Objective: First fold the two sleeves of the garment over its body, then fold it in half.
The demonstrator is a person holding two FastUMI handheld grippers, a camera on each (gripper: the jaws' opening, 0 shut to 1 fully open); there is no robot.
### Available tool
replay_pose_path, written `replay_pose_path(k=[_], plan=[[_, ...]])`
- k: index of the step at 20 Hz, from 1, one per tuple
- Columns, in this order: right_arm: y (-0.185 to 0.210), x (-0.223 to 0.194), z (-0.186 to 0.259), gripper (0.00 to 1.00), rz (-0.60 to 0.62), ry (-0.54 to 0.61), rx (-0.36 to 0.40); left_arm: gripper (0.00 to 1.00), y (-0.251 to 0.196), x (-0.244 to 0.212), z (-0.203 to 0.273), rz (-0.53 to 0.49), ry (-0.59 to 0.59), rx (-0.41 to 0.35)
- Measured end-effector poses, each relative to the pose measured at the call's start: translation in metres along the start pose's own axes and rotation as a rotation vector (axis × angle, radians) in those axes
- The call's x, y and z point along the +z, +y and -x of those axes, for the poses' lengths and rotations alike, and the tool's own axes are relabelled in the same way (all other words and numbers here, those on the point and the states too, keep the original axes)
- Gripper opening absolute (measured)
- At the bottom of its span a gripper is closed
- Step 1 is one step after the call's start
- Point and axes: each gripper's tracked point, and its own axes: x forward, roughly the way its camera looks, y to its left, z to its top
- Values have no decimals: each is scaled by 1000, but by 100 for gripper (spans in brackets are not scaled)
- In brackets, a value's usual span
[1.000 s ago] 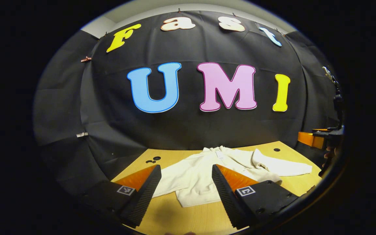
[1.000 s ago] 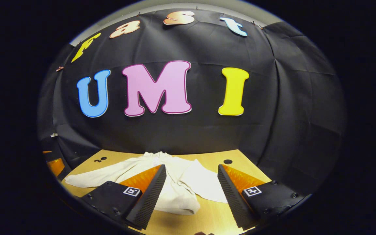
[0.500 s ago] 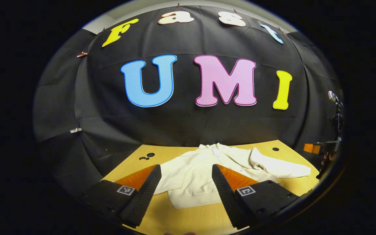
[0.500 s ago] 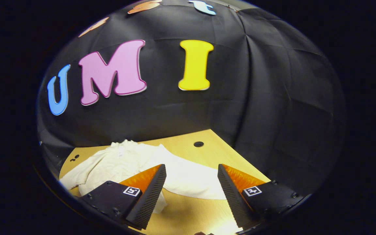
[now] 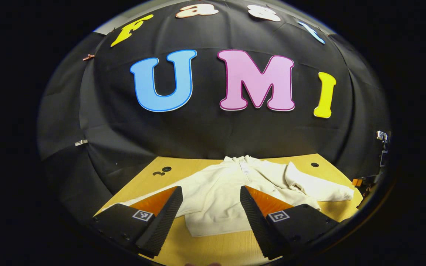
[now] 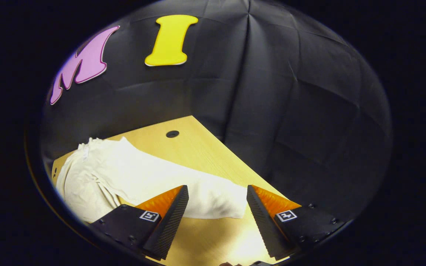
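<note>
1. Both grippers, as I read them: left gripper (image 5: 209, 218) spread wide with nothing between the fingers, raised above the near hem; right gripper (image 6: 216, 218) likewise spread wide and unladen, raised above the cuff end of one sleeve.
2. Table (image 5: 213, 251): pale wood, carrying the garment.
3. Garment (image 5: 220, 199): cream, long-sleeved, lying flat on the table, collar toward the booth wall, hem nearest me.
4. Right sleeve (image 6: 183, 184): stretched outward across the wood, not folded over the body.
5. Left sleeve (image 5: 187, 184): extended sideways behind my left gripper's finger.
6. Round hole (image 6: 172, 133) in the tabletop, beyond the right sleeve.
</note>
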Motion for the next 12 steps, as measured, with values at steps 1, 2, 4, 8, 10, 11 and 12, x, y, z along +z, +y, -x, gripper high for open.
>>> replay_pose_path(k=[1,2,4,8,10,11,12], plan=[[-8,-8,-7,98,-9,25,-17,97,0,-3,-2,2,7,1],[-13,-14,-15,98,-11,47,-36,97,-1,-4,-5,-1,15,-4],[-22,-31,-29,98,-3,107,-53,97,-2,-8,-6,-18,24,-12],[-26,-48,-36,98,27,180,-66,97,-1,-10,-8,-25,33,-14],[-27,-51,-39,98,20,211,-75,97,-1,-12,-9,-31,34,-12],[-28,-55,-42,98,15,224,-73,97,-1,-14,-9,-35,35,-13],[-27,-58,-43,98,8,240,-66,97,-2,-14,-9,-39,37,-14]])
